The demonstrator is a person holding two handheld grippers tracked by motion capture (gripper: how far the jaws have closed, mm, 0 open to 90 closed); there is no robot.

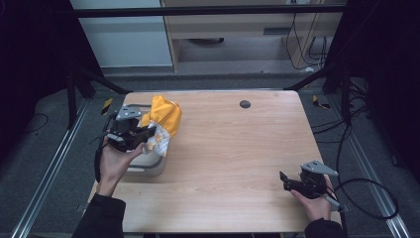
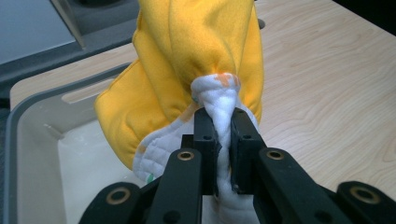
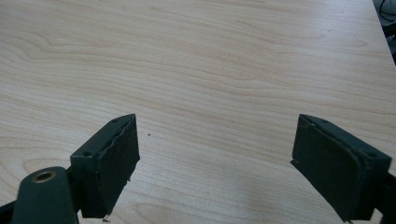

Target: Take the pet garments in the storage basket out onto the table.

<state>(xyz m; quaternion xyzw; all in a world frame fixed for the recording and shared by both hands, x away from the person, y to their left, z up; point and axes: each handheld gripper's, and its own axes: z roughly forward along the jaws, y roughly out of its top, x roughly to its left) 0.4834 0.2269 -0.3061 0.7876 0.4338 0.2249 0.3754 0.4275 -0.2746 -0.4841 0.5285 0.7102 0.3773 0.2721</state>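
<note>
A yellow cloth with a white quilted lining point(image 1: 165, 119) hangs bunched at the table's left. My left gripper point(image 1: 143, 135) is shut on it. In the left gripper view the jaws pinch a fold of the white lining point(image 2: 223, 116), and the yellow cloth point(image 2: 196, 56) billows beyond them, over a grey bin point(image 2: 28, 140). The same grey bin point(image 1: 148, 166) stands under the cloth in the high view. Near the table's front right corner my right gripper point(image 1: 287, 182) rests low over the wood; its pads point(image 3: 116, 161) stand wide apart with nothing between them.
A light wooden table point(image 1: 233, 148) with a round dark cable hole point(image 1: 244, 104) at the back. Metal frame rails run along both sides, and cables lie on the floor at the right. A cabinet stands behind the table.
</note>
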